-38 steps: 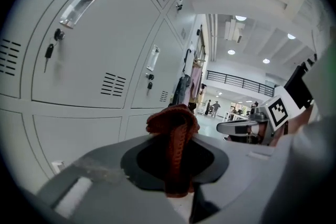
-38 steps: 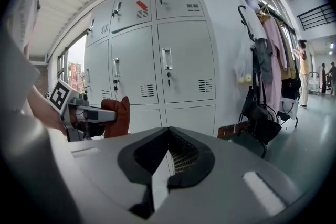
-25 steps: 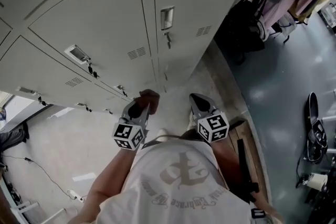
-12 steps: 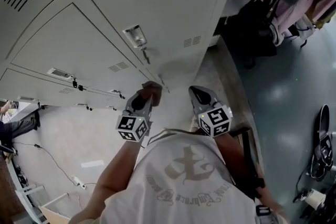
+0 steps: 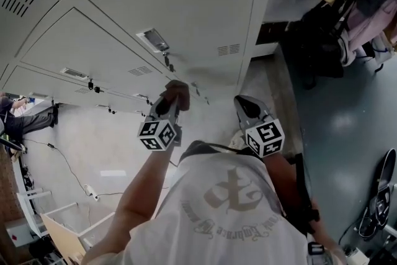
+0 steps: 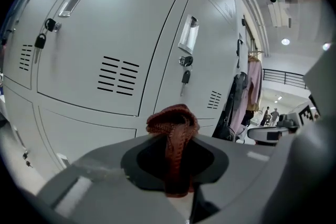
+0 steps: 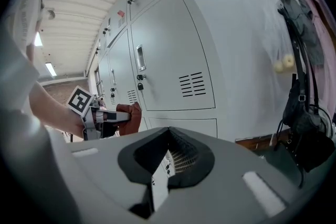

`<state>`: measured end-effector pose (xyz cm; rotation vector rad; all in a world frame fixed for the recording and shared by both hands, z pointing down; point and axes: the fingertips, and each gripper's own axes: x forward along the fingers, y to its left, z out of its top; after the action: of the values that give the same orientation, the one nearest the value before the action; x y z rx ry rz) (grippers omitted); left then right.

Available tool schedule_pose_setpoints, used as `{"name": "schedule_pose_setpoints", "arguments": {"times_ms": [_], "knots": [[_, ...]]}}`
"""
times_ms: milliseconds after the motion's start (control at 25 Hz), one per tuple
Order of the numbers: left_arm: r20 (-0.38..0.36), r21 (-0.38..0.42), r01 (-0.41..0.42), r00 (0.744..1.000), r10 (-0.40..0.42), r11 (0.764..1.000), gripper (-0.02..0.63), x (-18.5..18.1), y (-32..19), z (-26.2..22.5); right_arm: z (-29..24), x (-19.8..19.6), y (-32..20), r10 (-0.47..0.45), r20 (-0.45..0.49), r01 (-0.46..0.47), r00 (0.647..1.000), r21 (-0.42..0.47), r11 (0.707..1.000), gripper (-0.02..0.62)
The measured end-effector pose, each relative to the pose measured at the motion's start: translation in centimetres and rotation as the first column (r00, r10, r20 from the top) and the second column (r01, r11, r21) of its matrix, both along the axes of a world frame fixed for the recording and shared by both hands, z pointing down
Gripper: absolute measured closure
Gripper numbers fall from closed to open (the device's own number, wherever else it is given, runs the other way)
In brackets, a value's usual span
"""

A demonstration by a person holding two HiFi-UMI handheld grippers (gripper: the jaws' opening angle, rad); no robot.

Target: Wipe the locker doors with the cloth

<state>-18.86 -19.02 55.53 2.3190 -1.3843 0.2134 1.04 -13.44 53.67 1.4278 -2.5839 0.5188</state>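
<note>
Jaws of left gripper (image 6: 176, 160) pinch the rust-red cloth (image 6: 173, 122), which is bunched above the tips and held just off the grey locker doors (image 6: 100, 29); I cannot confirm contact. Right gripper (image 7: 167, 161) jaws are pressed together with nothing between, near the doors but apart from them. I see no streaks or damp patches on any door, so I judge wiping barely begun, with the whole bank left to do.

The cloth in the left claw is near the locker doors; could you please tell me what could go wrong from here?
The cloth is only a small bunch sticking out of the shut left claw, so the claw itself may scrape the locker door rather than wipe it. The cloth could also snag on the padlock hanging at that door's latch and be pulled loose.
</note>
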Motion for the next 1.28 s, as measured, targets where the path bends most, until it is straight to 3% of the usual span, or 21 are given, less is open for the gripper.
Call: {"name": "schedule_pose_setpoints", "arguments": {"times_ms": [240, 480, 840, 1280], "knots": [[0.014, 0.012, 0.133, 0.991, -0.134, 0.991, 0.523, -2.5, -3.2, 0.2, -0.6, 0.2, 0.3, -0.015, 0.006, 0.015, 1.000, 0.003, 1.000, 0.588], [0.015, 0.028, 0.175, 0.984, -0.175, 0.984, 0.523, -3.5, -6.3, 0.2, -1.8, 1.2, 0.4, 0.034, -0.040, -0.033, 0.999, 0.023, 0.999, 0.588], [0.011, -0.006, 0.095, 0.995, -0.095, 0.995, 0.523, -1.9, -6.8, 0.6, -3.1, 0.8, 0.9, 0.126, -0.057, -0.124, 0.990, 0.024, 0.992, 0.588], [-0.034, -0.032, 0.018, 0.999, -0.019, 0.999, 0.523, 0.2, -7.0, 0.1, -3.2, -0.4, 1.1, 0.135, -0.087, -0.133, 0.987, 0.036, 0.991, 0.588]]}}
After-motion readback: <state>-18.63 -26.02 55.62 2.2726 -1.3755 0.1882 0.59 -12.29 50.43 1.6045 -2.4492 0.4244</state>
